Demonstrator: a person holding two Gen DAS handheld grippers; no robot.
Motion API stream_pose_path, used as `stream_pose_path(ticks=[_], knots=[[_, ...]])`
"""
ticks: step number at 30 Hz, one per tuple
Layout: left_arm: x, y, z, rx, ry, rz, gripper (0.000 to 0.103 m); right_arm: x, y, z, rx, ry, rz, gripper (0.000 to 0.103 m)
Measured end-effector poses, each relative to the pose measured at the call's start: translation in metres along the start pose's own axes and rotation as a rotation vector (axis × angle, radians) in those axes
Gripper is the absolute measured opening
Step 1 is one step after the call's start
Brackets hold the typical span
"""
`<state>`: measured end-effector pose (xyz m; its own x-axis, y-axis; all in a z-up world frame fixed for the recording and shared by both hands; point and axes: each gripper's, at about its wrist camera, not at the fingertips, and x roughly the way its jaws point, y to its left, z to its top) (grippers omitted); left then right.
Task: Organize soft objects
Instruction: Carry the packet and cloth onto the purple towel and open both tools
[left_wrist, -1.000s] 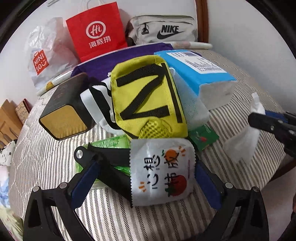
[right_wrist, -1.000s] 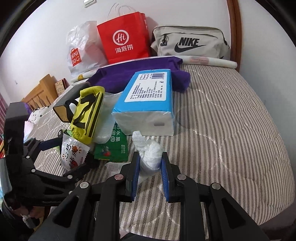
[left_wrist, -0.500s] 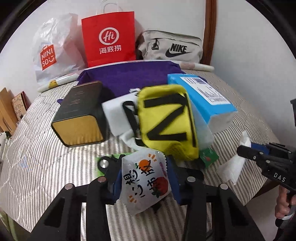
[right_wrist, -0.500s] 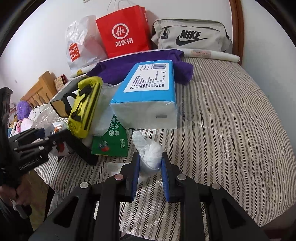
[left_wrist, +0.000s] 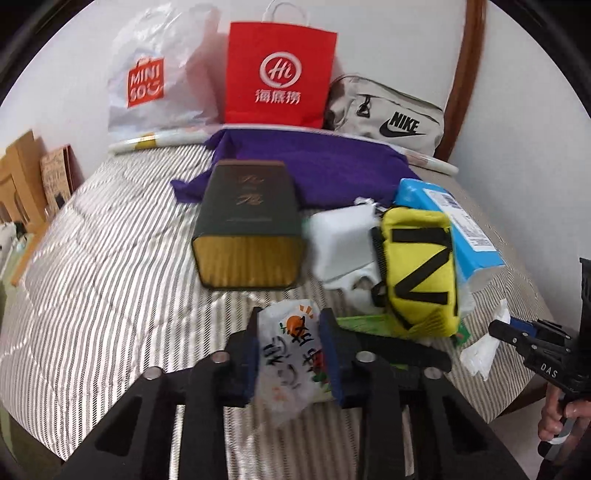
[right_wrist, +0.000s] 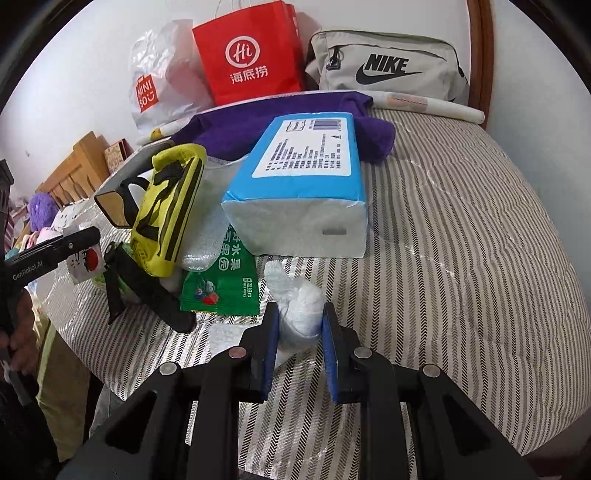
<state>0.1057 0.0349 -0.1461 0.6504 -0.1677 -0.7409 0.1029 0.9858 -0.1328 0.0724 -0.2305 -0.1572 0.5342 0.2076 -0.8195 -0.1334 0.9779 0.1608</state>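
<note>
Since a second ago the left tongs (left_wrist: 290, 354) have narrowed from wide apart around the sachet (left_wrist: 291, 360) and are closing on it now; the white packet with its orange print sits between the blue pads, low in the middle of the left view, its lower corner hanging below them. The view has also swung, so the dark box (left_wrist: 248, 229) with the gold end now lies at centre and the yellow pouch (left_wrist: 419, 275) has slid to the right. The right tongs (right_wrist: 298, 341) have not changed: they are clenched on a white wad (right_wrist: 297, 310) of crinkled tissue, low in the middle of the right view, its twisted top poking up past the pad tips.

In the right view the blue tissue pack (right_wrist: 301, 192) lies just above the wad on the striped bed (right_wrist: 461, 258), a green wipes packet (right_wrist: 221, 284) beside it to the left. A purple cloth (left_wrist: 310, 162) is spread behind. Against the wall in the upper frame stand a red bag (left_wrist: 279, 74), a Miniso bag (left_wrist: 151, 77) and a Nike pouch (left_wrist: 388, 114).
</note>
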Motion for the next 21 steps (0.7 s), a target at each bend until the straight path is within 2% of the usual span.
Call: stream_pose_path(ticks=[6,12,15,21], knots=[[0.006,0.016,-0.003,-0.042,0.016,-0.028,0.016,0.006,-0.002,0.003,0.012,0.024,-0.008,0.022],[0.001,0.03,0.001,-0.073,0.007,-0.096,0.01,0.004,0.001,0.009,0.011,0.032,-0.02,0.022],[-0.002,0.035,0.005,-0.082,-0.004,-0.099,0.005,-0.001,0.004,0.013,0.004,0.022,-0.009,0.022],[-0.006,0.042,0.01,-0.084,-0.01,-0.092,0.005,-0.005,0.008,0.02,-0.006,0.025,0.001,0.022]])
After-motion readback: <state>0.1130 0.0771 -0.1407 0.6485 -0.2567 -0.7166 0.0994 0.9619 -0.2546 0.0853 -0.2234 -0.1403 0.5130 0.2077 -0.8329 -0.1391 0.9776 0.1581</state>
